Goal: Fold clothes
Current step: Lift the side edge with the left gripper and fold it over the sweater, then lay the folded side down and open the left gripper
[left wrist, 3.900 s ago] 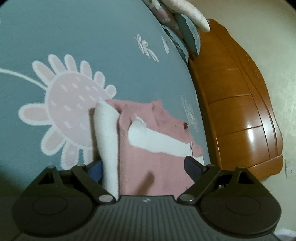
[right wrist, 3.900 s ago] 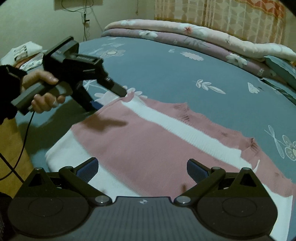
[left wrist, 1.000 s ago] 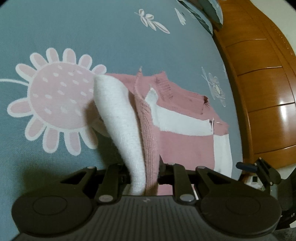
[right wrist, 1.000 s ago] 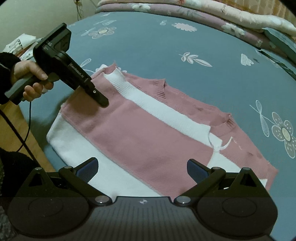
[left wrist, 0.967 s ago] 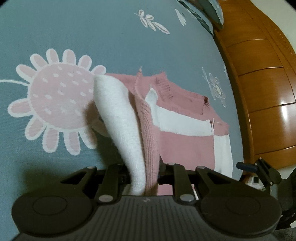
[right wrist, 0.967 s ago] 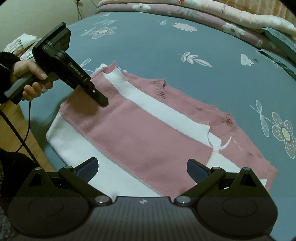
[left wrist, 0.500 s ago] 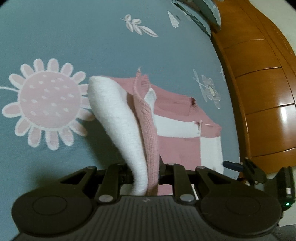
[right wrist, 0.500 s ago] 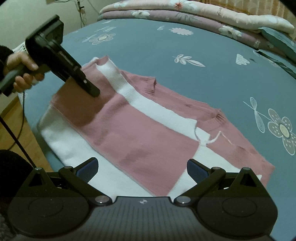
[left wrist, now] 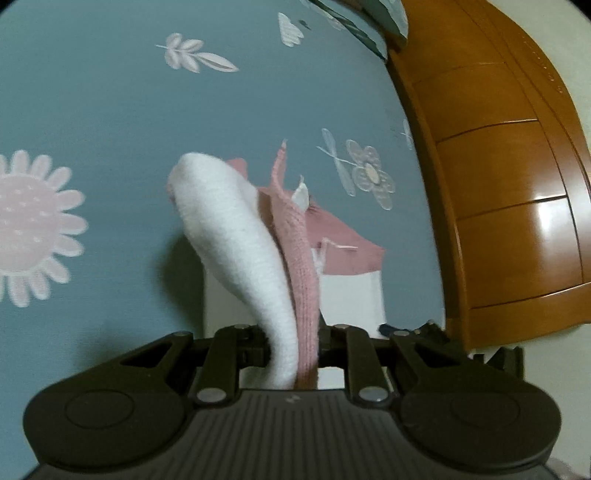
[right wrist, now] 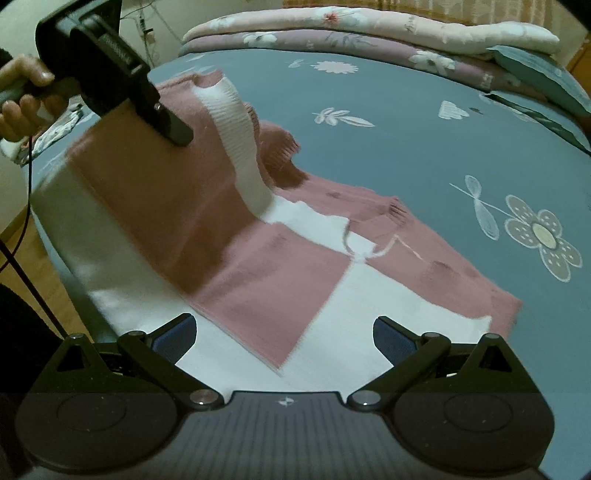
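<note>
Sweater (right wrist: 236, 236), pink with white blocks, is pinched at one edge between the clenched jaws of the left gripper (left wrist: 291, 347), a white fold and a pink fold rising out of them. In the right wrist view the left gripper (right wrist: 173, 129) holds that edge lifted above the bed while the rest of the garment lies spread flat on the blue flowered bedspread (right wrist: 424, 122), near the bed's edge. A hand (right wrist: 22, 92) grips the tool's handle at the far left. The right gripper (right wrist: 284, 332) hovers over the near white part of the sweater, its jaws spread wide with nothing between them. Folded quilts (right wrist: 369, 33) lie along the far side, and a wooden footboard (left wrist: 509, 184) stands beside the bed
</note>
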Demonstrator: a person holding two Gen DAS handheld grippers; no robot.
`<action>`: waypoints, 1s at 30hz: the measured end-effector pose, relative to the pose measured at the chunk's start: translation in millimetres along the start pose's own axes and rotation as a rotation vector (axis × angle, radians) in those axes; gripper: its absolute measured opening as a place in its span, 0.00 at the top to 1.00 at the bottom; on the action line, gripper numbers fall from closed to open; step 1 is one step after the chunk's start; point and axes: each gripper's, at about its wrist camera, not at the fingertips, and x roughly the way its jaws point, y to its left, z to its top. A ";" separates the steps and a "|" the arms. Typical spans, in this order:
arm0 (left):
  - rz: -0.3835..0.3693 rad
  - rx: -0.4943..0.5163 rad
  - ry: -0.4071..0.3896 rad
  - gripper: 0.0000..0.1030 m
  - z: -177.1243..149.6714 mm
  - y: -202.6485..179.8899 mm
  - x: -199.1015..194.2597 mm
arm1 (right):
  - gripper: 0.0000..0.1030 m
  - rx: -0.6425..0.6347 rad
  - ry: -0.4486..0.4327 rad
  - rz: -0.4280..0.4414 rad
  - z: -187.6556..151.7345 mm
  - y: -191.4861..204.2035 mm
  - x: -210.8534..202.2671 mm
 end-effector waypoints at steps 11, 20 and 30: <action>-0.091 0.009 0.016 0.83 -3.2 -64.6 43.0 | 0.00 -0.035 0.034 -0.088 -29.5 -13.8 -30.9; -0.139 0.028 0.040 0.83 0.0 -104.9 95.7 | 0.00 0.003 0.054 -0.145 -53.0 -21.9 -48.3; -0.103 0.060 0.130 0.82 -9.5 -131.3 171.3 | 0.00 0.074 0.099 -0.215 -77.5 -31.6 -65.1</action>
